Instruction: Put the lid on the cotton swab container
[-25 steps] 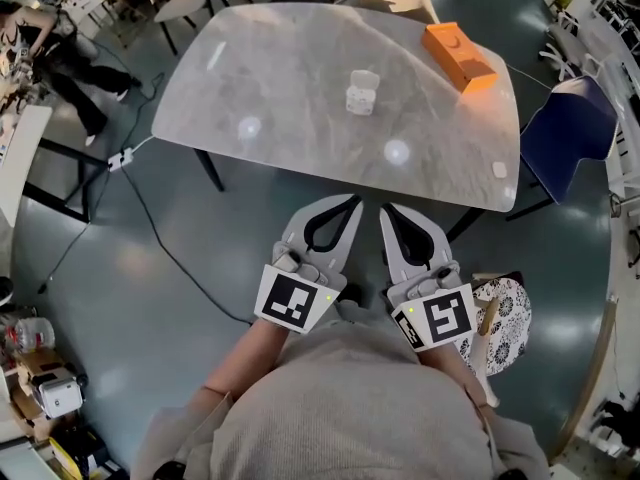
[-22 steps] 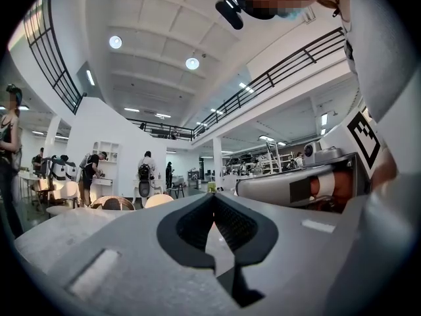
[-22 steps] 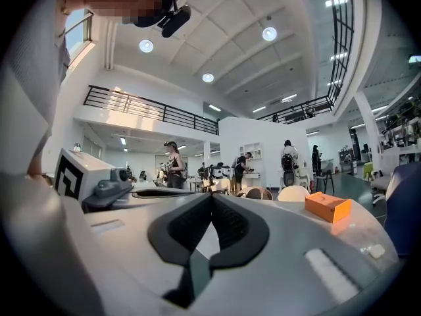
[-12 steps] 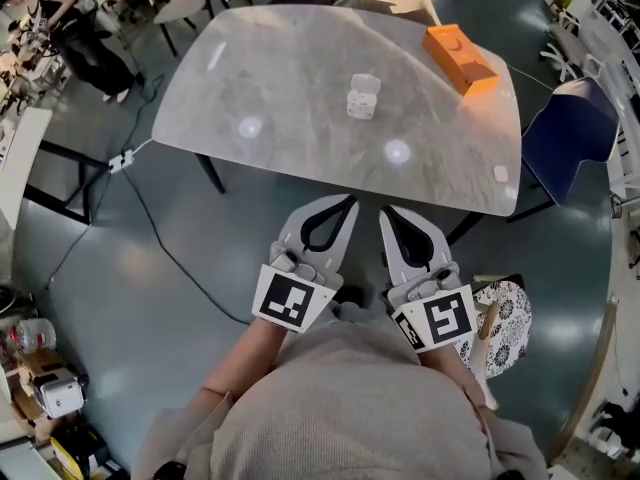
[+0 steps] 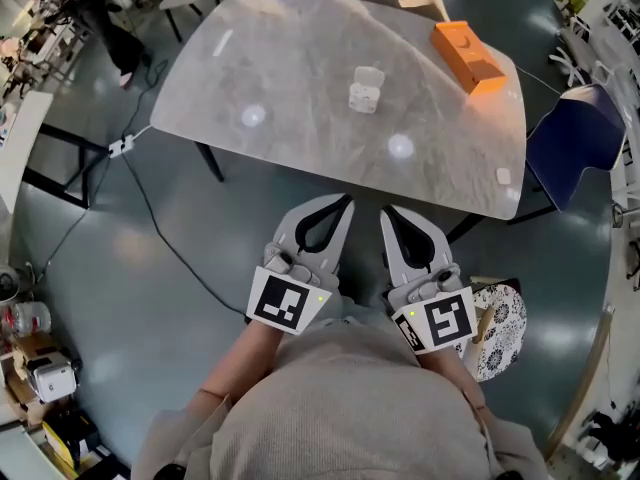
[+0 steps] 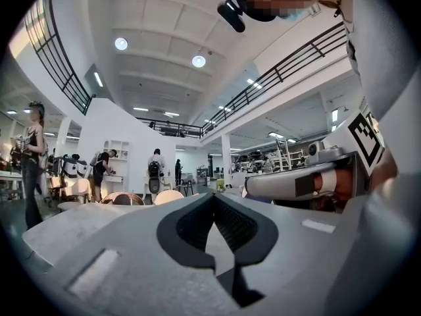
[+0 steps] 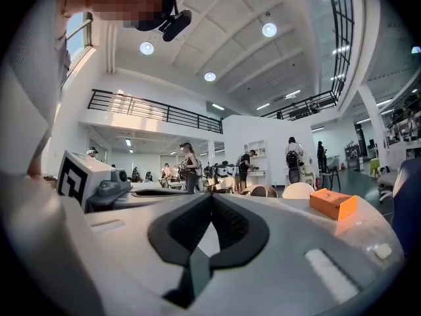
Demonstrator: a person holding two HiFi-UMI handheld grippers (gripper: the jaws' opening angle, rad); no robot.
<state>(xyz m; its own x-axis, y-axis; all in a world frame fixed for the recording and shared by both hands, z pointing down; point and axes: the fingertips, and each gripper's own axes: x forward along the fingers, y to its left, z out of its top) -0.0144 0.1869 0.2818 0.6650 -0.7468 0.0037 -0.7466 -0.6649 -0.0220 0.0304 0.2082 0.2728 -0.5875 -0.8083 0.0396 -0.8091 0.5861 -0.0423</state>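
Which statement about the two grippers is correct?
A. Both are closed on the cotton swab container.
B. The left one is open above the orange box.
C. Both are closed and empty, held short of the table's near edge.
C: the left gripper and right gripper have their jaws together on nothing, short of the table, far from the cotton swab container.

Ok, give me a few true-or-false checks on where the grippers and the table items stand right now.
1. The left gripper is shut and empty. True.
2. The right gripper holds the small clear cotton swab container. False: it is shut on nothing; the container stands on the grey marble-look table.
3. The orange rectangular box lies at the table's far right corner. True.
4. Both grippers hover above the tabletop. False: in the head view they sit short of its near edge.
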